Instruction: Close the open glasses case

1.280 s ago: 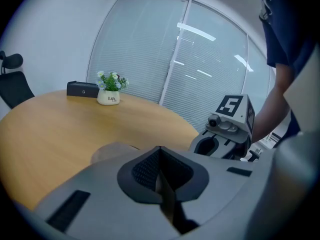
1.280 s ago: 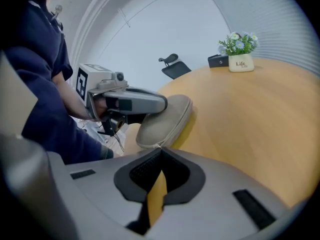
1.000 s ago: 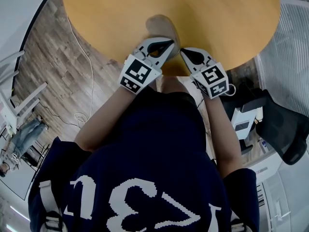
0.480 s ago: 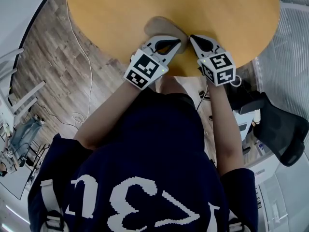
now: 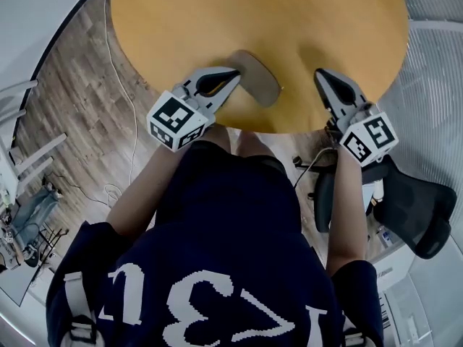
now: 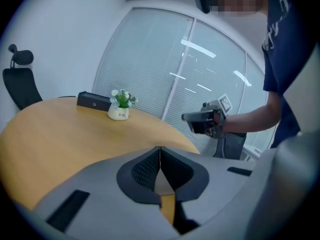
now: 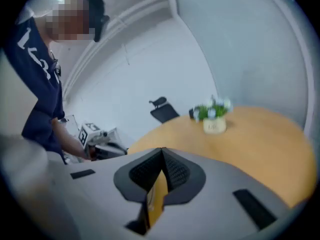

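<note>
Glasses case (image 5: pixel 257 79), tan and oblong, lies at the near edge of the round wooden table (image 5: pixel 217 13). Just left of it hovers the left gripper (image 5: pixel 233 73), jaws pressed together on nothing. The right gripper (image 5: pixel 322 74), equally closed and empty, hangs well apart to the right. A potted plant (image 6: pixel 120 106) stands farther off.

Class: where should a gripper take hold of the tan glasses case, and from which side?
Probably across its narrow middle, coming from above: the glasses case lies flat on the table, a long oval, so only its short width suits the jaws.
</note>
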{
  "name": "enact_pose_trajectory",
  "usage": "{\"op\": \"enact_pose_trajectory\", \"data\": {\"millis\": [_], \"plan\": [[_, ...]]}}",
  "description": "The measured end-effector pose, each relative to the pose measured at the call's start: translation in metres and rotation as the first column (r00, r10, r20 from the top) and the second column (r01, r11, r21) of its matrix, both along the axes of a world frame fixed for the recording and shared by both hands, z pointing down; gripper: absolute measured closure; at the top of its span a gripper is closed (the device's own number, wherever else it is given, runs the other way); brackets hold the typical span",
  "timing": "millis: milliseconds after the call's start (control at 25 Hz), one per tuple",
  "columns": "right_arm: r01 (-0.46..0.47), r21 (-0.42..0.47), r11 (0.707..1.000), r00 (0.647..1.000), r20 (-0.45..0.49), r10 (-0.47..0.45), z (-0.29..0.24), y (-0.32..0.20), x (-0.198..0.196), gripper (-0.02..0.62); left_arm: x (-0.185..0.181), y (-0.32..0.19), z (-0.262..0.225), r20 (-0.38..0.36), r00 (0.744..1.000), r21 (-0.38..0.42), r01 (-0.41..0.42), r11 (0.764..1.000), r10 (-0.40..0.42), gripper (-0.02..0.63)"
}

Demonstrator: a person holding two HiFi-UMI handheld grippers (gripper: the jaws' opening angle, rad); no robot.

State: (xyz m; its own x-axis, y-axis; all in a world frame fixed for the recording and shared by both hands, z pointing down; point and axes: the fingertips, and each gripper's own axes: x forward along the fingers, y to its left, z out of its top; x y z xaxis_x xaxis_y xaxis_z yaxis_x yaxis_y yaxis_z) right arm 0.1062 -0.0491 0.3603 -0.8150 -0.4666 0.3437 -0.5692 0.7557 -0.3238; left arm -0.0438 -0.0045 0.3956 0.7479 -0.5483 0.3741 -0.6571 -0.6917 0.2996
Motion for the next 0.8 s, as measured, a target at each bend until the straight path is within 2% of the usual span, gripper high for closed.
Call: {"op": "enact_pose_trajectory", "data": {"millis": [40, 80, 120, 160, 200, 240, 280, 360, 440, 520, 560, 720, 800], "plan": [[-0.039, 0.106, 0.994, 0.999, -0.003, 0.039, -0.035, -0.010, -0.002, 0.572, -0.011, -0.003, -0.007, -0.010, 1.000, 0.008, 0.023, 1.000, -0.023, 0.592], [-0.043, 0.173, 0.984, 0.998, -0.040, 0.051, -0.047, -0.012, -0.013, 0.572, -0.022, -0.006, -0.013, -0.015, 0.999, 0.019, 0.048, 0.999, -0.047, 0.592], [0.003, 0.167, 0.986, 0.992, -0.126, 0.018, -0.025, -0.003, -0.035, 0.572, -0.031, -0.009, -0.016, -0.017, 0.997, 0.027, 0.072, 0.997, -0.072, 0.592], [0.084, 0.087, 0.993, 0.968, -0.242, -0.061, 0.024, 0.014, -0.065, 0.574, -0.039, -0.011, -0.015, -0.018, 0.995, 0.023, 0.096, 0.995, -0.096, 0.592], [0.153, -0.012, 0.988, 0.936, -0.317, -0.149, 0.075, 0.032, -0.091, 0.580, -0.047, -0.010, -0.010, -0.018, 0.993, 0.001, 0.118, 0.993, -0.118, 0.592], [0.186, -0.078, 0.979, 0.924, -0.323, -0.202, 0.104, 0.046, -0.107, 0.577, -0.052, -0.007, -0.003, -0.019, 0.991, -0.034, 0.135, 0.990, -0.136, 0.592], [0.194, -0.111, 0.975, 0.931, -0.293, -0.218, 0.112, 0.052, -0.110, 0.577, -0.055, -0.005, 0.003, -0.025, 0.988, -0.067, 0.148, 0.987, -0.150, 0.592], [0.202, -0.118, 0.972, 0.958, -0.183, -0.222, 0.097, 0.041, -0.099, 0.575, -0.061, -0.016, 0.006, -0.060, 0.980, -0.087, 0.182, 0.979, -0.188, 0.592], [0.206, -0.112, 0.972, 0.979, 0.030, -0.204, 0.061, 0.027, -0.089, 0.575, -0.069, -0.020, -0.001, -0.089, 0.972, -0.084, 0.213, 0.974, -0.220, 0.592], [0.189, -0.061, 0.980, 0.960, 0.220, -0.172, 0.013, 0.011, -0.082, 0.575, -0.075, -0.020, -0.010, -0.088, 0.971, -0.060, 0.217, 0.974, -0.222, 0.592], [0.176, -0.016, 0.984, 0.950, 0.265, -0.166, -0.010, 0.004, -0.079, 0.575, -0.077, -0.022, -0.014, -0.080, 0.972, -0.045, 0.217, 0.975, -0.220, 0.592], [0.134, 0.116, 0.984, 0.913, 0.373, -0.168, -0.085, -0.017, -0.070, 0.575, -0.093, -0.033, -0.034, -0.079, 0.970, 0.003, 0.232, 0.973, -0.231, 0.592], [0.155, 0.173, 0.973, 0.878, 0.426, -0.216, -0.118, -0.019, -0.074, 0.575, -0.100, -0.045, -0.051, -0.106, 0.966, 0.034, 0.239, 0.970, -0.235, 0.591]]}}
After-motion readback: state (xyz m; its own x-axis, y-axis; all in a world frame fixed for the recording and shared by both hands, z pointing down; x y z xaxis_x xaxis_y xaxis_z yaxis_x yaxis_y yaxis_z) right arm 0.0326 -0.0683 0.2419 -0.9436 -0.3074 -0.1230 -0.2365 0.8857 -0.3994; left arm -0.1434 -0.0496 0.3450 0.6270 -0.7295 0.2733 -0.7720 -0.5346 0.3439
